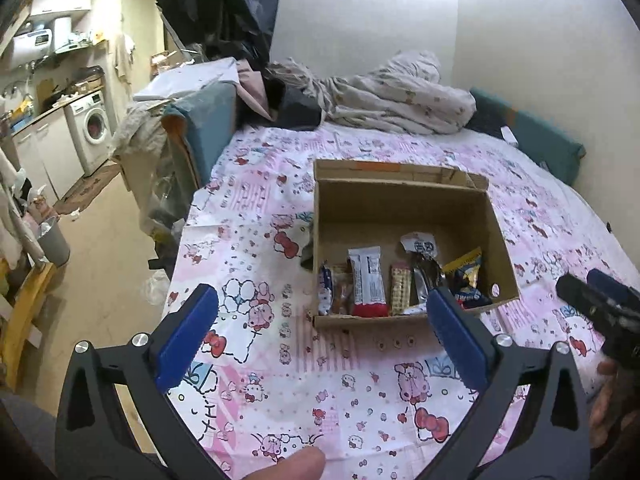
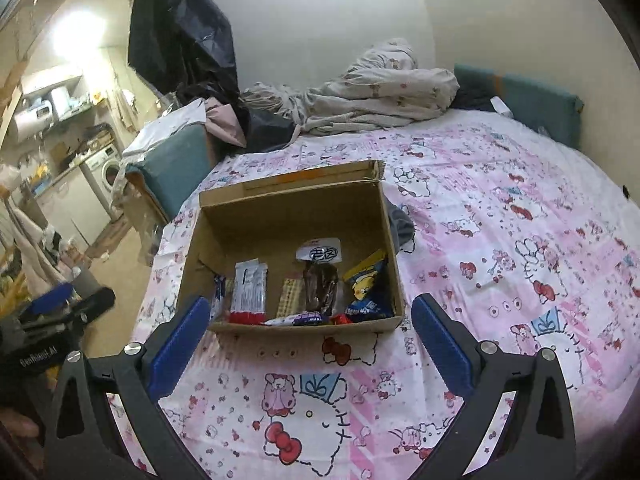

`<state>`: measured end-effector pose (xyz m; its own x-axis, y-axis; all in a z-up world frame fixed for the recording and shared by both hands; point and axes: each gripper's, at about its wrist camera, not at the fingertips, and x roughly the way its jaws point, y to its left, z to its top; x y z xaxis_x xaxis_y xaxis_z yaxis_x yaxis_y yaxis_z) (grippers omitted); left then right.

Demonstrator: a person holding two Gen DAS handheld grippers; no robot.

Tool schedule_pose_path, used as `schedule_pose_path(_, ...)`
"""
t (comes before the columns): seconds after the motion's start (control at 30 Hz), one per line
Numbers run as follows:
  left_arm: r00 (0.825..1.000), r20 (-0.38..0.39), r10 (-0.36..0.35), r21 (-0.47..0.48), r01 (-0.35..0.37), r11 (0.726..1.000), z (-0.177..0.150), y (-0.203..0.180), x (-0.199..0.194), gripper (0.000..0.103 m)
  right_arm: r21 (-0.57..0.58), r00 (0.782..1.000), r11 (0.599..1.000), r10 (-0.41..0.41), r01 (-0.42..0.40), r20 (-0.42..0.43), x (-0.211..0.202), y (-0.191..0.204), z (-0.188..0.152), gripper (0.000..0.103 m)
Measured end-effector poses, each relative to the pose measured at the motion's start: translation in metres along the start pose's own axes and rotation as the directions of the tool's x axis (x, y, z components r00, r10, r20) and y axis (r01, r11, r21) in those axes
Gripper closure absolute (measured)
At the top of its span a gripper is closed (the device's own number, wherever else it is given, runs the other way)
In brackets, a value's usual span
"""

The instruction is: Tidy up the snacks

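Nearest the cameras, the left gripper point(image 1: 322, 312) and the right gripper point(image 2: 310, 320) each show two black arms tipped with blue pads, spread wide apart with nothing between them; both hang above the bed, angled down toward it. In the left wrist view the right gripper appears as a dark shape at the right edge, and in the right wrist view the left one shows at the lower left. Under them lies a pink and white cartoon-print bedsheet point(image 2: 500, 280), covering the bed. Just past the fingertips sits an open brown cardboard box point(image 2: 292, 216), resting on the sheet with its flaps up at the far side. The snacks lie inside it, packed along the near wall: a white wrapper with a red end point(image 2: 249, 292), a slim tan checked bar point(image 2: 291, 294) beside it, a dark brown clear-wrapped packet with a white label point(image 2: 322, 284) near the middle, and a blue and yellow bag point(image 2: 366, 284) against the right wall. A small blue and white packet point(image 1: 325, 288) stands at the left end. Beyond the box, at the head of the bed, is a crumpled pale floral quilt point(image 2: 372, 92) next to a heap of dark clothing point(image 2: 268, 128). Far off to the left, a white front-loading washing machine point(image 1: 91, 128) stands under a kitchen counter.
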<state>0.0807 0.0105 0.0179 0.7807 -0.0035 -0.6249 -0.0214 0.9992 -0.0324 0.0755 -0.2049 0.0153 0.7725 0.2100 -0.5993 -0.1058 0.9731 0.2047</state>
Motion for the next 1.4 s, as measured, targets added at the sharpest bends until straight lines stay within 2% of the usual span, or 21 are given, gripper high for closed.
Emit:
schedule_pose_path(0.07,1.0,0.003,-0.024,-0.016,0.024,1.0,0.0,0.002,-0.002,0.0,-0.014,1.0,1.0,0.0,0.0,0.008,-0.002,0.006,-0.003,0.0)
schedule_pose_path(0.27,1.0,-0.001,0.003,-0.013,-0.003,1.0,-0.005,0.001,0.0,0.0,-0.026,1.0,1.0,-0.006,0.006,0.003,0.002,0.013,-0.006,0.0)
schedule_pose_path(0.47,0.999,-0.031,-0.014,-0.017,0.014,1.0,-0.009,0.0,0.007,0.0,-0.016,1.0,1.0,-0.024,0.024,-0.009,0.008,0.01,-0.006,0.0)
schedule_pose_path(1.4,1.0,-0.025,-0.018,-0.019,0.017,1.0,-0.011,-0.002,0.006,0.0,0.013,1.0,1.0,-0.018,0.019,-0.015,0.01,0.0,-0.004,0.0)
